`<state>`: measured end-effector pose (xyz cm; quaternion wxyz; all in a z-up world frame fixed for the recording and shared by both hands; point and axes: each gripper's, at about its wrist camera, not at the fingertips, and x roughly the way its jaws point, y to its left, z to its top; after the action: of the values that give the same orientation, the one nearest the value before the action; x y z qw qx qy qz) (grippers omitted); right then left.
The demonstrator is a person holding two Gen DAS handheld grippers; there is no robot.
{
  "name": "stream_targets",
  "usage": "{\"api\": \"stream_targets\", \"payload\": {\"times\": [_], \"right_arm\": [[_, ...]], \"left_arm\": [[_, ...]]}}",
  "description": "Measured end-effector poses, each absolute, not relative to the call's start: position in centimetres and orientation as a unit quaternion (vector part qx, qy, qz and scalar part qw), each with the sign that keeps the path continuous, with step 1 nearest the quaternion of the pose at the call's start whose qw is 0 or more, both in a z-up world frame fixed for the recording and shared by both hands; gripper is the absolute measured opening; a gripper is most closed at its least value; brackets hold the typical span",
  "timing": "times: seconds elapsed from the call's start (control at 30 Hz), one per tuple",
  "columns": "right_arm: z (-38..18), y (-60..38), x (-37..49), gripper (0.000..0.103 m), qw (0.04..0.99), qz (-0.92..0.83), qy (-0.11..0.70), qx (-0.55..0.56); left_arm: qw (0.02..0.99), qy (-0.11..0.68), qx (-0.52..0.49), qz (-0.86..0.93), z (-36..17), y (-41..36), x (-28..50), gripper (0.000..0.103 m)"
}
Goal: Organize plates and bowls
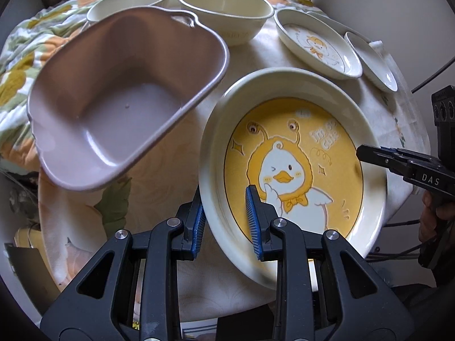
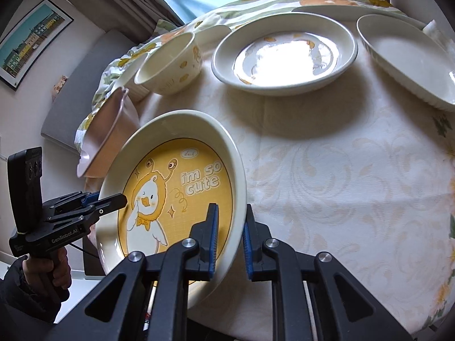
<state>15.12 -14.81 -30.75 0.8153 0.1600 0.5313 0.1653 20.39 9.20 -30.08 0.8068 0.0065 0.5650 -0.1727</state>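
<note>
A cream plate with a yellow duck picture (image 1: 295, 167) is held tilted above the round table, gripped at opposite rims. My left gripper (image 1: 226, 221) is shut on its near-left rim. My right gripper (image 2: 230, 241) is shut on its right rim (image 2: 227, 176); it shows in the left wrist view (image 1: 378, 156) at the plate's right edge. The left gripper also shows in the right wrist view (image 2: 111, 199). A mauve plastic tub (image 1: 122, 99) lies tilted left of the plate.
At the table's far side stand two cream bowls (image 1: 227, 8) (image 1: 128, 2), a small duck plate (image 1: 315, 42) and a white oval dish (image 1: 372, 59). The right wrist view shows a cream bowl (image 2: 170, 62), a deep plate (image 2: 284, 54) and a ribbed white dish (image 2: 409, 59). Patterned tablecloth (image 2: 341, 170).
</note>
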Motion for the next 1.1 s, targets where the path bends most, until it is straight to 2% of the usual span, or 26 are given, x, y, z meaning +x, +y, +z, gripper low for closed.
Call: {"api": "stream_targets", "payload": {"times": [0.53, 0.6, 0.63, 0.67, 0.73, 0.8, 0.97, 1.1], "right_arm": [[-30.5, -12.7, 15.4, 0.017, 0.828, 0.145, 0.535, 0.087], [-30.6, -12.5, 15.5, 0.020, 0.826, 0.145, 0.539, 0.084], [-30.7, -12.3, 15.5, 0.021, 0.823, 0.144, 0.544, 0.080], [-30.8, -12.1, 15.6, 0.022, 0.822, 0.145, 0.546, 0.077], [-30.7, -11.9, 15.5, 0.025, 0.824, 0.145, 0.543, 0.072], [-30.6, -11.7, 15.5, 0.030, 0.824, 0.147, 0.542, 0.072], [-29.1, -12.5, 14.8, 0.030, 0.830, 0.146, 0.532, 0.081], [-26.4, -14.4, 12.6, 0.030, 0.848, 0.147, 0.503, 0.081]], "left_arm": [[0.808, 0.561, 0.022, -0.180, -30.6, 8.3, 20.5, 0.026], [0.805, 0.565, 0.016, -0.179, -30.7, 8.3, 20.6, 0.030], [0.805, 0.566, 0.015, -0.177, -30.8, 8.2, 20.7, 0.038], [0.806, 0.565, 0.015, -0.177, -30.8, 8.2, 20.6, 0.052], [0.813, 0.557, 0.015, -0.171, -30.7, 8.1, 20.4, 0.071], [0.816, 0.552, 0.011, -0.170, -30.5, 8.0, 20.2, 0.072], [0.826, 0.545, 0.008, -0.147, -29.2, 7.9, 19.0, 0.072], [0.841, 0.522, 0.026, -0.136, -26.1, 6.3, 16.7, 0.072]]}}
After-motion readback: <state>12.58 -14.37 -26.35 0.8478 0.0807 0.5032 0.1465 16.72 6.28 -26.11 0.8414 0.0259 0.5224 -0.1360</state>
